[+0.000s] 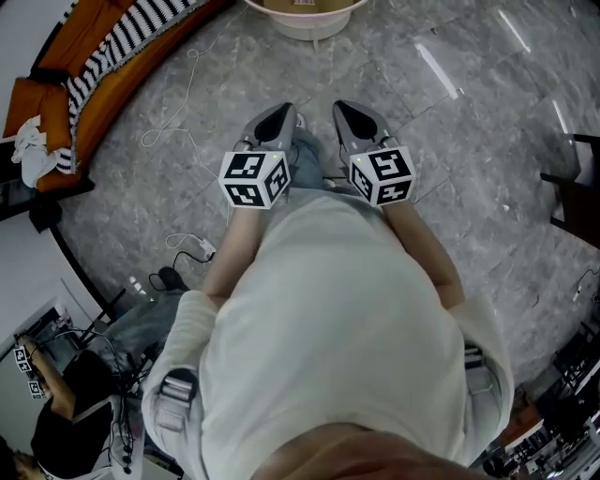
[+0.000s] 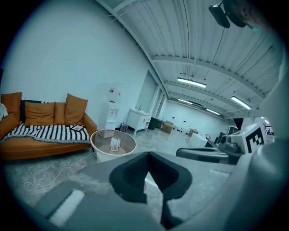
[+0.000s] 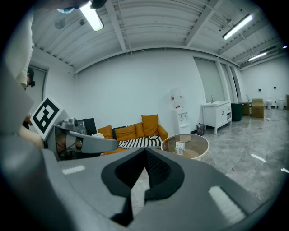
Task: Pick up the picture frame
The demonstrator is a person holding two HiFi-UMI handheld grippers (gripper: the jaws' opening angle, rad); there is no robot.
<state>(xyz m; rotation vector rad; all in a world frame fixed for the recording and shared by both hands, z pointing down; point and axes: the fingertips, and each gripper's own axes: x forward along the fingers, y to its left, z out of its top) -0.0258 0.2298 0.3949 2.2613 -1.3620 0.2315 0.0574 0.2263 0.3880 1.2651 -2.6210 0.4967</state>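
The picture frame [image 2: 114, 144] is a small upright card-like frame standing on a round glass-topped table [image 2: 97, 145]. It also shows in the right gripper view, where the frame [image 3: 180, 148] stands on the same table [image 3: 199, 145]. In the head view only the near rim of the table [image 1: 309, 28] shows at the top edge. My left gripper [image 1: 279, 114] and right gripper [image 1: 349, 112] are held side by side in front of my body, well short of the table. Both are shut with nothing between the jaws. The left gripper [image 2: 148, 154] and the right gripper [image 3: 145, 151] point toward the table.
An orange sofa [image 1: 112, 66] with a striped blanket [image 2: 49, 131] stands left of the table. A white cable [image 1: 173, 131] lies on the grey marble floor. A water dispenser [image 3: 182, 118] and a white cabinet [image 3: 217, 115] stand beyond. A dark chair [image 1: 577, 183] is at the right.
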